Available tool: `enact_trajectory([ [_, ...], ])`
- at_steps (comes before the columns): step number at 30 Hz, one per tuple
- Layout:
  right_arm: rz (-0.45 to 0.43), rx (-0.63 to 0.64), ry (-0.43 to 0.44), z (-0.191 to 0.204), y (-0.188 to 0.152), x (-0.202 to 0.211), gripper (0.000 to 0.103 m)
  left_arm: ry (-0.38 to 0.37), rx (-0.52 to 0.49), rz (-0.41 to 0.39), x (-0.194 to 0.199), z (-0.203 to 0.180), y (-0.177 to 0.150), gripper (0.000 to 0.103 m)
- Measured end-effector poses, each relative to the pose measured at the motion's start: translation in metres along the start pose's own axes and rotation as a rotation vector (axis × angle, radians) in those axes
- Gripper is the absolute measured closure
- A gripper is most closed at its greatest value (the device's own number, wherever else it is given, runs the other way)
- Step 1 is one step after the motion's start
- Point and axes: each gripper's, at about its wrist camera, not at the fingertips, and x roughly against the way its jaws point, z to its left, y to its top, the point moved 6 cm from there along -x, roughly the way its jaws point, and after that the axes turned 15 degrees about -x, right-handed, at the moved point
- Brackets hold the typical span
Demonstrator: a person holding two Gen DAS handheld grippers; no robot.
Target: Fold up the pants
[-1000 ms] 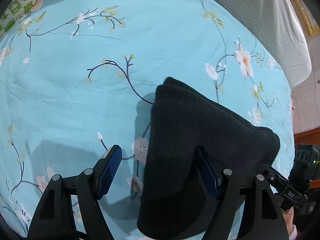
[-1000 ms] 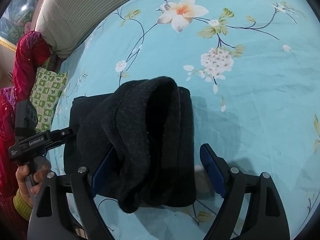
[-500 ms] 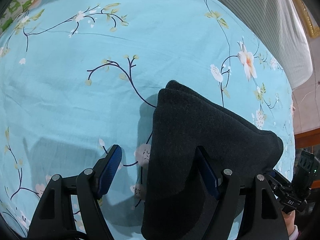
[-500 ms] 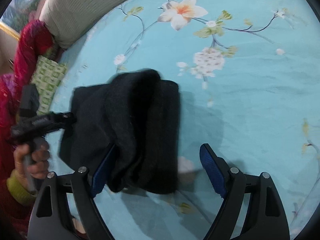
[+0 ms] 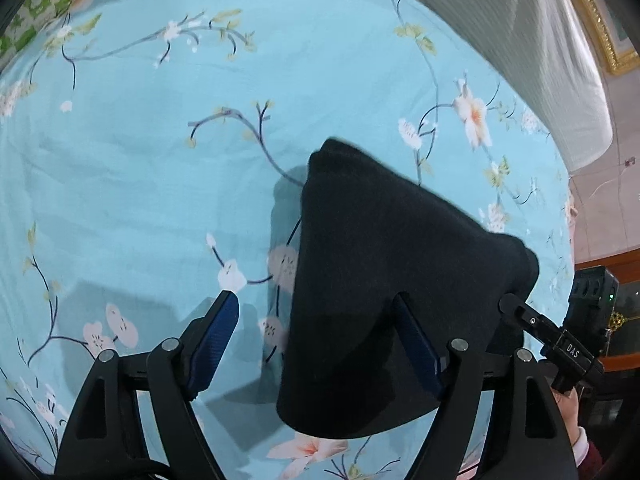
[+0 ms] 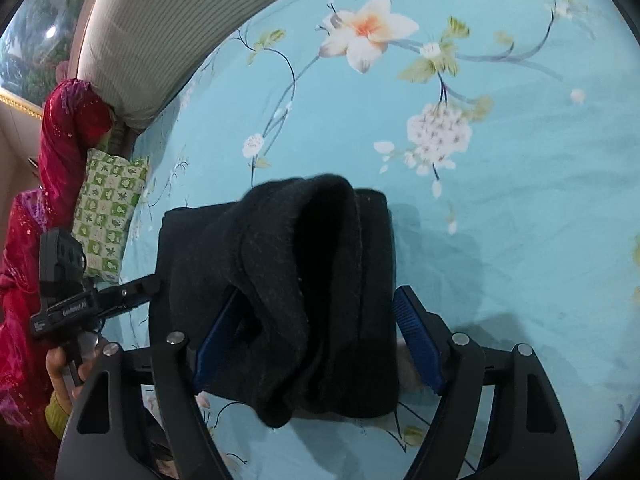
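Holding both grippers wide open, I grip nothing. My left gripper (image 5: pixel 320 332) has the folded black pants (image 5: pixel 392 280) draped over its right finger; my right gripper (image 6: pixel 316 328) has them bunched between and over its fingers, covering the left one. The pants hang just above the blue floral bed (image 5: pixel 160 180), near the striped pillow (image 6: pixel 180 20) and green cushion (image 6: pixel 108 208).

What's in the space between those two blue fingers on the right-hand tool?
In the right wrist view, the folded black pants fill most of the gap in the right gripper, draped over one finger; a bit of floral sheet shows beside the other.
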Motion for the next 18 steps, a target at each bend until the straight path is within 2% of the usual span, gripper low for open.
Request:
enact_trajectory([
  [3,0.021,0.004,-0.007,-0.011,-0.005,-0.005,0.031,-0.003,-0.003,0.009,-0.008,0.000,-0.004,0.022],
  [5,0.037,0.008,0.005,-0.014,-0.007,-0.003,0.043,0.001,-0.019,0.012,-0.014,-0.001,-0.004,0.022],
  [7,0.046,0.010,0.013,-0.015,-0.008,-0.003,0.044,0.015,-0.033,0.015,-0.021,-0.002,-0.003,0.023],
  [10,0.044,0.010,0.009,-0.010,-0.007,-0.006,0.044,0.000,-0.043,0.007,-0.025,-0.005,-0.001,0.035],
  [11,0.043,0.007,0.010,-0.010,-0.007,-0.007,0.044,-0.021,-0.046,0.003,-0.025,-0.008,0.000,0.047],
  [12,0.043,0.000,0.014,-0.009,-0.007,-0.007,0.045,-0.040,-0.047,0.001,-0.025,-0.010,0.001,0.054],
  [13,0.044,-0.008,0.023,-0.009,-0.007,-0.007,0.047,-0.034,-0.055,-0.004,-0.023,-0.012,0.002,0.055],
  [18,0.046,-0.012,0.049,0.001,-0.008,0.002,0.059,-0.048,-0.064,-0.041,-0.008,-0.017,0.004,0.072],
])
